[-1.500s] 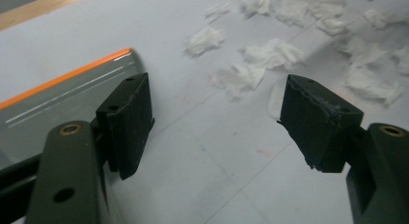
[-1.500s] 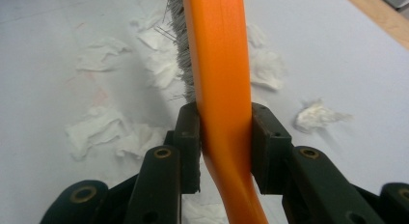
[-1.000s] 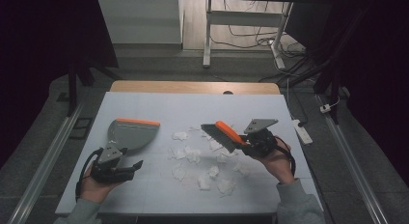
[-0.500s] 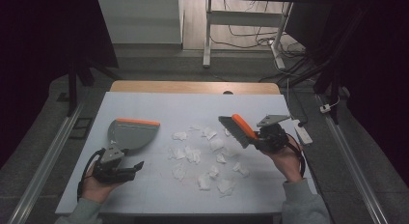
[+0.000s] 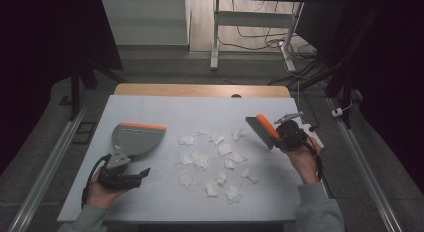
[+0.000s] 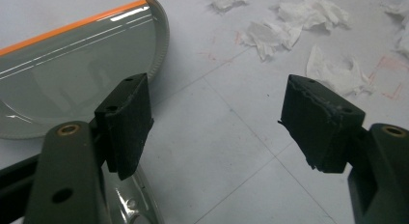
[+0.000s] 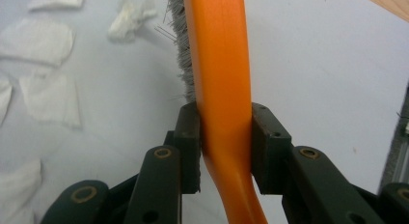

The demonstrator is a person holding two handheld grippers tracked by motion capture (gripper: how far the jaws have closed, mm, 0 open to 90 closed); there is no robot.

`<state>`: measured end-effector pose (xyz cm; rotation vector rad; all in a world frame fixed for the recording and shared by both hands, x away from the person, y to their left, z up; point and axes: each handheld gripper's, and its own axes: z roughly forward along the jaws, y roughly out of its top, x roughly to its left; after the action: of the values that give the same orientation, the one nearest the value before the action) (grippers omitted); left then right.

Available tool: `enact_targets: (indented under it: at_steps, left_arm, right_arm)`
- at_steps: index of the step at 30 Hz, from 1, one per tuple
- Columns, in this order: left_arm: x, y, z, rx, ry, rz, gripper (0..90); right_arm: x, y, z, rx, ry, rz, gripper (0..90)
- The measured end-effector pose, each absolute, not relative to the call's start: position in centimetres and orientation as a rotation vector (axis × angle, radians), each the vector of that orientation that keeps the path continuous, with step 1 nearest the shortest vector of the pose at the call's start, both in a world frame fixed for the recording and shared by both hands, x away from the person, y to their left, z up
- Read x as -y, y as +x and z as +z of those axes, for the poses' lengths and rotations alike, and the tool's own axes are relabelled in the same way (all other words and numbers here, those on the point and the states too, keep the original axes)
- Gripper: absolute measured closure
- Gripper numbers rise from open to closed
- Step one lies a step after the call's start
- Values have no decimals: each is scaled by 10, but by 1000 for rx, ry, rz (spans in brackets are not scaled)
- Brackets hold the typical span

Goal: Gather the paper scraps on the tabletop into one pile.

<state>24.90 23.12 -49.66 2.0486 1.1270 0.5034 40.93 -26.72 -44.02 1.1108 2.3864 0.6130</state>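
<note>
A grey dustpan (image 5: pixel 137 138) with an orange lip lies at the left of the white table top (image 5: pixel 165 109). My left gripper (image 5: pixel 131 168) rests just behind the pan's handle. Its jaws stand wide open (image 6: pixel 217 113) over bare table, and the dustpan (image 6: pixel 72 74) lies to their left. My right gripper (image 5: pixel 281 135) is shut on the orange handle of a hand brush (image 5: pixel 261 131). The brush (image 7: pixel 219 64) is held tilted above the table, its grey bristles toward the torn white paper scraps (image 5: pixel 210 159). The scraps lie scattered between pan and brush.
A wooden strip (image 5: pixel 200 90) runs along the table's far edge. Beyond it stand a white desk frame (image 5: pixel 216 32) and loose cables (image 5: pixel 260 39) on the floor. Metal rails (image 5: pixel 50 167) flank the table on both sides.
My right gripper has carried the brush to the right, from above the scraps to just beyond their right side. The left gripper and the dustpan have stayed put.
</note>
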Motion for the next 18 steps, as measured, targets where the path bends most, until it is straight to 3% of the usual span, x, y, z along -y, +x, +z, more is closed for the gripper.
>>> enact_targets:
  at_steps: [11, 18]
  left_arm:
    - [-230, 252, -499, -1114, 2063, 487, 274]
    - [-231, 251, -499, -1108, 2051, 476, 277]
  right_arm:
    - [207, 473, -448, -2488, 1030, 349, 685]
    - [164, 457, -454, -2580, 838, 234, 693]
